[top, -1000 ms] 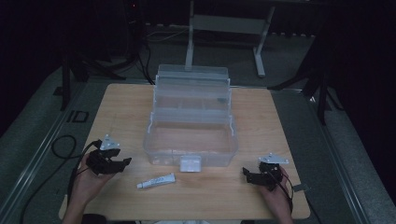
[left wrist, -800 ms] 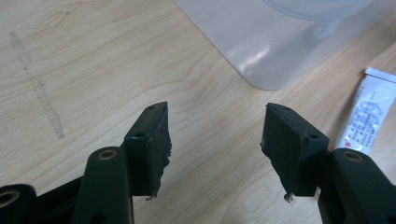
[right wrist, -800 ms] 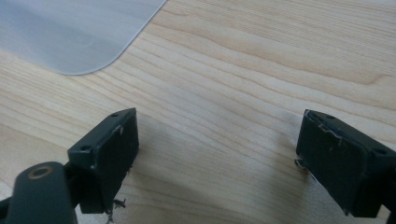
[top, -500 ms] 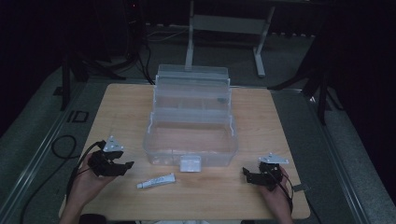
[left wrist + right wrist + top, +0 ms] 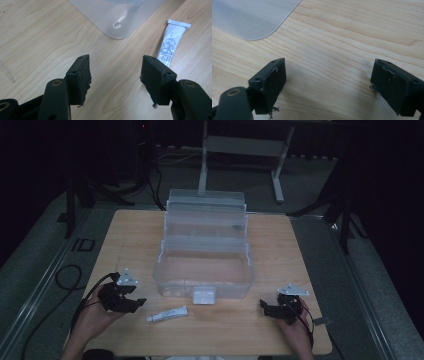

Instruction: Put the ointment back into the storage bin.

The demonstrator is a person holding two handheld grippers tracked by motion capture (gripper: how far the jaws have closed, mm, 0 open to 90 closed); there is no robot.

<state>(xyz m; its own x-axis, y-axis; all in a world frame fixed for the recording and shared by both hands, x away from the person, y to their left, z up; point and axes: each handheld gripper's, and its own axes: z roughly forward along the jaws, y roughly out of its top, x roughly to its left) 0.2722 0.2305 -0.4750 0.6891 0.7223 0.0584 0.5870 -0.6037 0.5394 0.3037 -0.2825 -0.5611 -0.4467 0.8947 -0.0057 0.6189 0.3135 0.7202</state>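
Left tool (image 5: 115,72): hovering released, jaws gaping over the counter (image 5: 37,37).
Tube (image 5: 171,42): lying just ahead-right of it; print unreadable.
Right tool (image 5: 328,80): gaping, empty.
Clear box (image 5: 202,265): sitting ahead, between both.

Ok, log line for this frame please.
left gripper: open, empty | right gripper: open, empty | tube: on table | box: open
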